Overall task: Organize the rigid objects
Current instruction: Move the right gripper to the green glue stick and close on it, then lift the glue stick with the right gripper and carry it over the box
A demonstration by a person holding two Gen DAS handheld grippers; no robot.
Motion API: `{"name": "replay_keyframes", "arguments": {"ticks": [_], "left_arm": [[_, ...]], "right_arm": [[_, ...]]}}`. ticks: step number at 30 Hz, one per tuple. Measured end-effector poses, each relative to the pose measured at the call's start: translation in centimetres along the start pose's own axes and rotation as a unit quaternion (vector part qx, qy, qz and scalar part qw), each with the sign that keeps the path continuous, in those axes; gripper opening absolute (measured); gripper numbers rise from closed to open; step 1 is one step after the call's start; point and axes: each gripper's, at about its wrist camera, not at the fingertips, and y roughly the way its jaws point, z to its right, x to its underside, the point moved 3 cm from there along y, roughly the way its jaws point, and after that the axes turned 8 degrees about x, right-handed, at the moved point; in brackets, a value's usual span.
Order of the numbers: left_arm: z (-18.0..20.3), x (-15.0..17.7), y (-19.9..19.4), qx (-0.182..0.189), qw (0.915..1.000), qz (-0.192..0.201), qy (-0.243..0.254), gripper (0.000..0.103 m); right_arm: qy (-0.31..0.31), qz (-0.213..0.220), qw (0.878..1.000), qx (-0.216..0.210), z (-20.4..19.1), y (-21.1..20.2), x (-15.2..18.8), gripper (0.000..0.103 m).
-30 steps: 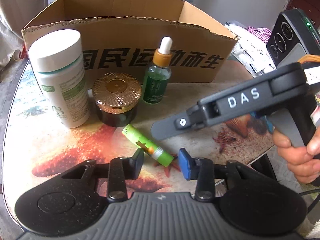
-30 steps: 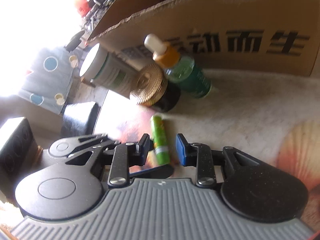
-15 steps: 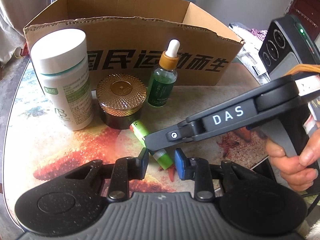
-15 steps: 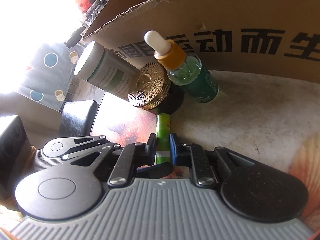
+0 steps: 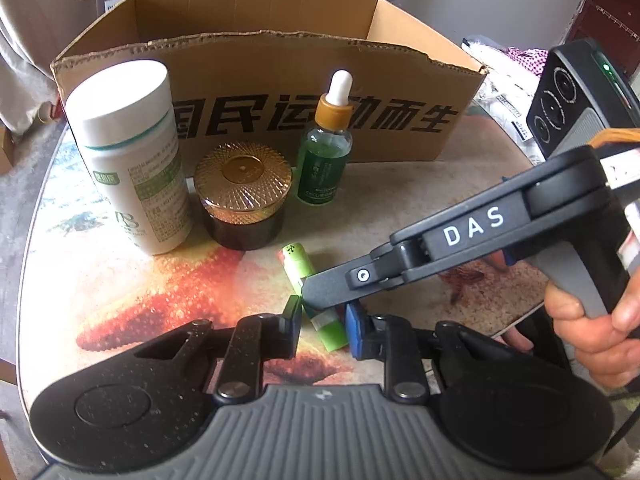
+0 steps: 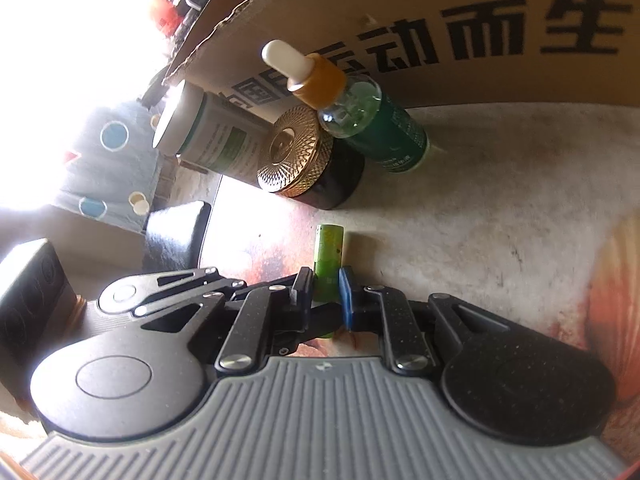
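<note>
A green tube (image 5: 298,264) lies on the patterned table top (image 5: 120,280), in front of the jar. In the left wrist view its near end sits between my left gripper's (image 5: 323,322) pads. Those jaws are closing on it, the blue pad against its side. My right gripper (image 5: 316,296) reaches in from the right, and its finger crosses the tube's middle. Seen from the right wrist, the right gripper (image 6: 325,292) is shut on the green tube (image 6: 329,248), a pad on each side. The tube's far end sticks out past the pads.
Behind the tube stand a gold-lidded dark jar (image 5: 244,192), a white bottle (image 5: 132,152) and a green dropper bottle (image 5: 326,160). An open cardboard box (image 5: 260,80) is behind them. A hand (image 5: 592,320) holds the right gripper's handle. The table edge runs close on the right.
The right gripper came in over the tube and shut on it. The left jaws narrowed around the tube's near end. The tube now points more straight away in the right wrist view.
</note>
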Motion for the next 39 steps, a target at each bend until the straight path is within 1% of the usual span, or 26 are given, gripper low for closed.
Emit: {"name": "replay_keyframes", "arguments": {"ticks": [5, 8, 15, 17, 21, 24, 27, 29, 32, 34, 36, 39], "left_arm": [[0.7, 0.3, -0.4, -0.003, 0.9999, 0.004, 0.011, 0.022], [1.5, 0.3, -1.0, -0.009, 0.9996, 0.014, 0.022, 0.022], [3.2, -0.9, -3.7, -0.014, 0.9975, 0.052, 0.046, 0.022], [4.1, -2.0, -5.1, -0.016, 0.9955, 0.072, 0.061, 0.022], [5.5, -5.3, -7.6, -0.02, 0.9899, 0.111, 0.086, 0.022], [6.3, -8.4, -9.0, -0.023, 0.9846, 0.139, 0.103, 0.022], [6.6, -11.8, -9.1, -0.023, 0.9824, 0.152, 0.107, 0.022], [6.3, -14.0, -8.2, -0.016, 0.9851, 0.144, 0.092, 0.022], [4.9, -17.1, -5.4, -0.006, 0.9909, 0.116, 0.067, 0.022], [3.6, -18.4, -3.4, -0.002, 0.994, 0.096, 0.052, 0.022], [2.3, -19.7, -1.2, 0.003, 0.9968, 0.074, 0.031, 0.022], [0.5, -20.6, 1.3, 0.006, 0.9989, 0.047, 0.008, 0.022]], "right_arm": [[0.012, 0.018, 1.0, -0.007, 0.3, -0.3, 0.8, 0.014], [0.012, 0.027, 1.0, -0.009, 0.2, -0.7, 1.5, 0.014], [-0.001, 0.065, 0.998, -0.016, -1.2, -3.7, 2.1, 0.014], [-0.011, 0.085, 0.996, -0.017, -2.1, -5.2, 2.0, 0.014], [-0.039, 0.132, 0.99, -0.017, -4.0, -9.2, 0.4, 0.014], [-0.066, 0.174, 0.982, -0.016, -5.4, -12.5, -1.6, 0.014], [-0.088, 0.202, 0.975, -0.009, -6.4, -15.2, -4.3, 0.014], [-0.102, 0.211, 0.972, 0.002, -6.7, -16.4, -6.4, 0.014], [-0.102, 0.198, 0.975, 0.015, -6.1, -16.6, -9.9, 0.014], [-0.095, 0.177, 0.979, 0.025, -5.2, -15.8, -12.4, 0.014], [-0.087, 0.153, 0.984, 0.038, -4.1, -14.1, -14.8, 0.014], [-0.074, 0.119, 0.989, 0.054, -2.6, -11.5, -17.6, 0.014]]}}
